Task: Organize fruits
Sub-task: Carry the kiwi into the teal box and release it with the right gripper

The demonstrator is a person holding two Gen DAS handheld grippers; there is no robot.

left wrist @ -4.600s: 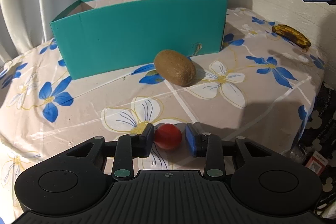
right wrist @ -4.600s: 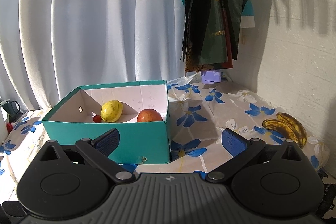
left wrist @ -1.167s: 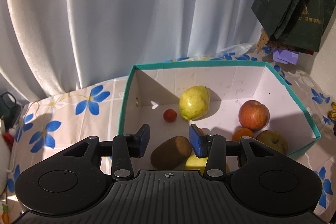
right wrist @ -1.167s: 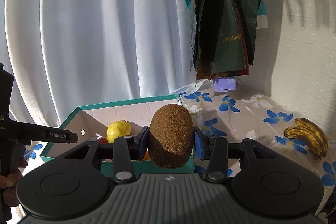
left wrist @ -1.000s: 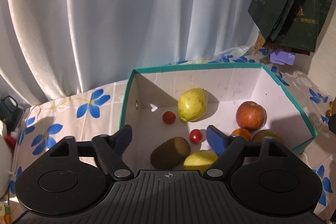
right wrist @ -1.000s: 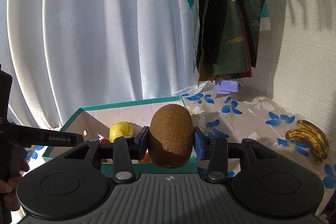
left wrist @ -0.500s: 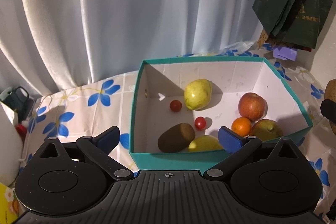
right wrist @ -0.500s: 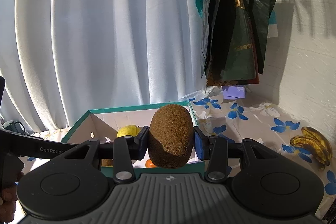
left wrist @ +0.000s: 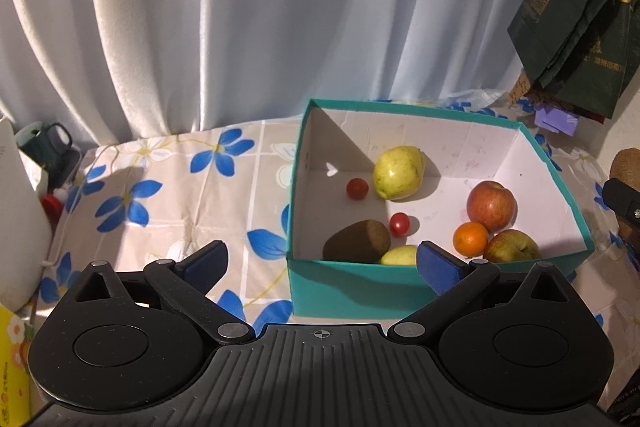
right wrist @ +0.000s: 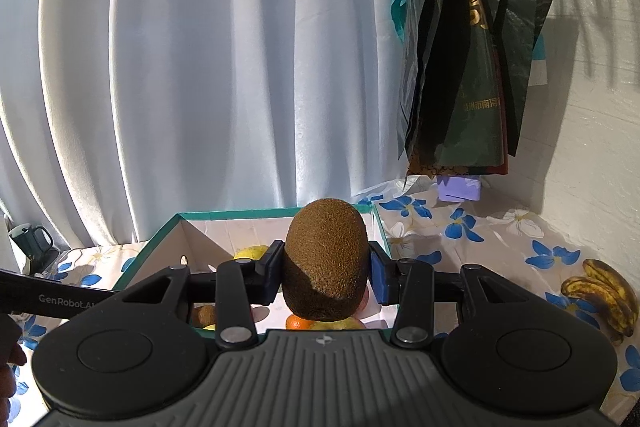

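A teal box (left wrist: 352, 287) with a white inside stands on the flowered tablecloth. It holds a yellow pear (left wrist: 398, 171), a red apple (left wrist: 491, 205), an orange (left wrist: 471, 237), a kiwi (left wrist: 356, 247), two cherry tomatoes (left wrist: 399, 223) and other fruit. My left gripper (left wrist: 320, 265) is open and empty, in front of the box's near left corner. My right gripper (right wrist: 325, 269) is shut on a brown kiwi (right wrist: 325, 259), held upright above the box's near edge (right wrist: 280, 213). Its tip shows at the right edge of the left wrist view (left wrist: 626, 167).
Overripe bananas (right wrist: 604, 293) lie on the cloth at the right near the white wall. Dark bags (right wrist: 472, 67) hang over the back right corner above a small purple box (right wrist: 458, 189). A dark mug (left wrist: 44, 143) and a white object (left wrist: 16, 227) stand at the left. A white curtain hangs behind.
My left gripper has let a cherry tomato go into the box, opened wide and drawn back to the left. My right gripper has brought the kiwi closer over the box.
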